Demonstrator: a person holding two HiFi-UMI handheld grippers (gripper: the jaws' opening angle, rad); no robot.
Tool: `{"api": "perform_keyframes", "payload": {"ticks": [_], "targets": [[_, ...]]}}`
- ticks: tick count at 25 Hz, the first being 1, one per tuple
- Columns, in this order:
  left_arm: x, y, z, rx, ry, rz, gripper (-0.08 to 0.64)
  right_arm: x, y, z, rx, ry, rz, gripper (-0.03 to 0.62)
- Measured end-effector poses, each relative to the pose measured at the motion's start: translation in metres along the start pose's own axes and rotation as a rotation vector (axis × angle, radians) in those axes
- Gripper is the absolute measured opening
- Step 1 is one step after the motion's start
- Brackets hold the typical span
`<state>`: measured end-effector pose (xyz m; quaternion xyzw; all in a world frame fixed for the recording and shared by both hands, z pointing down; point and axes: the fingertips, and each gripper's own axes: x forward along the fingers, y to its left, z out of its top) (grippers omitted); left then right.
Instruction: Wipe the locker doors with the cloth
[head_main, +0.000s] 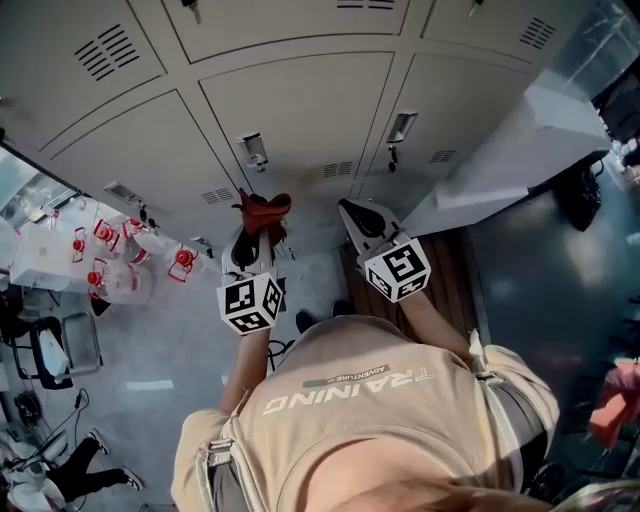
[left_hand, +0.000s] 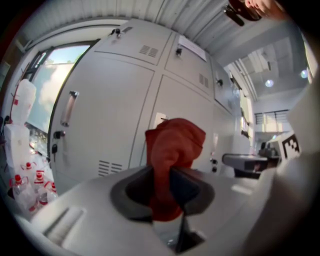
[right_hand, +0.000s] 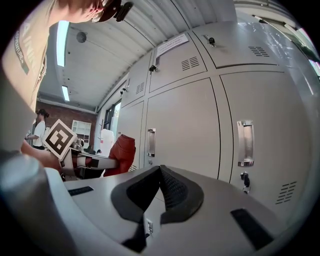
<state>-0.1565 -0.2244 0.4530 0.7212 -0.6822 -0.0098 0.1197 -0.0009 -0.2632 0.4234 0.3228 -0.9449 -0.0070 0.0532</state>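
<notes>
My left gripper (head_main: 257, 232) is shut on a red cloth (head_main: 262, 211), which bunches out past the jaws close in front of the grey locker doors (head_main: 300, 110). In the left gripper view the red cloth (left_hand: 172, 150) stands up from between the jaws before a locker door (left_hand: 107, 115) with a metal handle (left_hand: 68, 108). My right gripper (head_main: 352, 213) is beside it to the right, jaws shut with nothing between them. The right gripper view shows the lockers (right_hand: 185, 125), a handle (right_hand: 245, 142) and the cloth (right_hand: 121, 152) at left.
Several clear bottles with red caps (head_main: 105, 255) stand at the left on a surface by the lockers. An open locker door (head_main: 520, 150) juts out at the right. Small keys and handles (head_main: 254, 150) stick out of the doors. A black bag (head_main: 580, 195) hangs far right.
</notes>
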Motion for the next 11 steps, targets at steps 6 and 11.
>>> {"api": "perform_keyframes", "payload": {"ticks": [6,11], "targets": [[0.0036,-0.0088,-0.0012,0.027,0.002,-0.049,0.084,-0.0029,0.0006,-0.0028,0.002,-0.01,-0.017,0.014],[0.0031,-0.0093,0.0053,0.027,-0.013,-0.054,0.084,-0.0028,-0.0014,-0.0046,0.01,0.0,-0.023,0.014]]}}
